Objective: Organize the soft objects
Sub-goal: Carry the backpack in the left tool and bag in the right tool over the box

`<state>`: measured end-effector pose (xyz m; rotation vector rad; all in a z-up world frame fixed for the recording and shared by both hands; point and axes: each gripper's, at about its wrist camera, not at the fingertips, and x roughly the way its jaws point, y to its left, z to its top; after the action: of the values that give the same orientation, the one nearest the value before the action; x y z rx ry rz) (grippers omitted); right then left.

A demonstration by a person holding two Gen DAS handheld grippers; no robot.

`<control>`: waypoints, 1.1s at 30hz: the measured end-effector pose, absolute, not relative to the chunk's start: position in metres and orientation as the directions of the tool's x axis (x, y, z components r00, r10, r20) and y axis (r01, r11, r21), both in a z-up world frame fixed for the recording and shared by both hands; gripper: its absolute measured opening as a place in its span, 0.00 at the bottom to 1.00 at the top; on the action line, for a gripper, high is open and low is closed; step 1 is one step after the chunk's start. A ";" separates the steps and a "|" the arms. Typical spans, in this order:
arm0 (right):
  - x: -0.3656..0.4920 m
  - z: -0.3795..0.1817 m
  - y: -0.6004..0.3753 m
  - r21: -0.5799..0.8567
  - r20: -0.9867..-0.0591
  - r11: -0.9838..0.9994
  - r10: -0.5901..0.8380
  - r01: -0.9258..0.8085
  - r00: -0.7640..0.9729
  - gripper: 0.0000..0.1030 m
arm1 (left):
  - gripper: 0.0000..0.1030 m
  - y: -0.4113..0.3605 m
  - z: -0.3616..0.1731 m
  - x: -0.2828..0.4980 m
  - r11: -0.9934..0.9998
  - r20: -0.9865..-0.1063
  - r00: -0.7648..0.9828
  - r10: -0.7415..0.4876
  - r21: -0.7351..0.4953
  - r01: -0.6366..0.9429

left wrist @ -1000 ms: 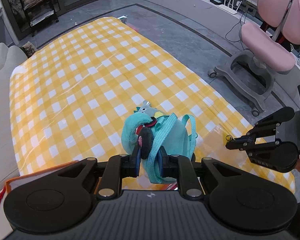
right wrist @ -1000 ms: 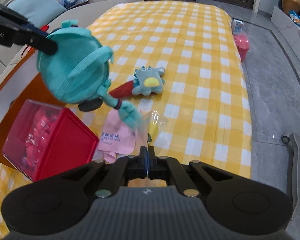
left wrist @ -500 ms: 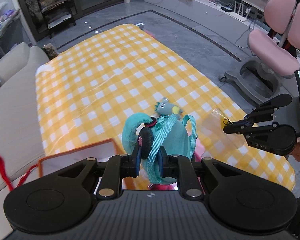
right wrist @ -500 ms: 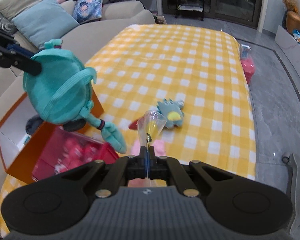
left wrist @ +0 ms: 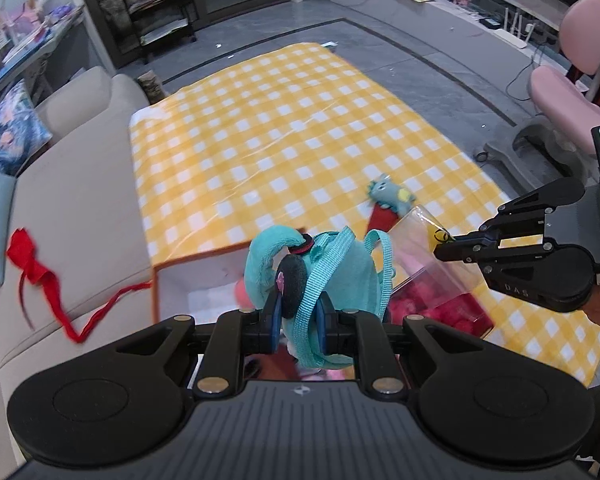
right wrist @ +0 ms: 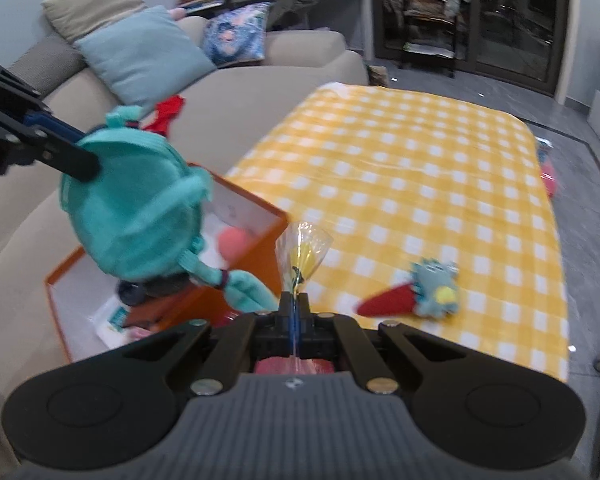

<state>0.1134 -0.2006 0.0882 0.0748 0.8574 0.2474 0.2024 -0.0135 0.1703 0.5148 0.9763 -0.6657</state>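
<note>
Teal plush backpack [left wrist: 332, 272] clamped by its strap in left gripper [left wrist: 298, 320] above orange box [right wrist: 256, 208], right gripper [left wrist: 444, 246] (lettered "DAS") pinched on clear plastic bag [right wrist: 302, 256], grey plush [right wrist: 436, 288] lying far right on checked cloth [left wrist: 300, 132].

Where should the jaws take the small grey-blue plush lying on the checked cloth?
Grip the grey-blue plush across its body from above: it lies flat on the checked cloth, clear of other things. The red piece beside it is thinner, a poorer hold.
</note>
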 end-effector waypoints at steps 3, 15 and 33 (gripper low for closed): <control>0.118 0.091 -0.177 0.172 -0.731 0.961 0.271 -0.215 0.627 0.00 | 0.19 0.000 0.167 0.204 0.704 -0.881 0.394 -0.261 0.105 0.702; 0.146 0.076 -0.119 0.228 -0.720 0.946 0.322 -0.230 0.614 0.00 | 0.19 0.039 0.153 0.219 0.727 -0.890 0.390 -0.238 0.103 0.679; 0.179 0.023 -0.074 0.298 -0.725 0.941 0.332 -0.160 0.603 0.00 | 0.19 0.060 0.096 0.256 0.740 -0.914 0.364 -0.180 0.118 0.662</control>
<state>0.1794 -0.0744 0.0226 0.2107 0.8790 0.2873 0.2556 0.0604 0.0962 0.5222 1.0701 -0.5743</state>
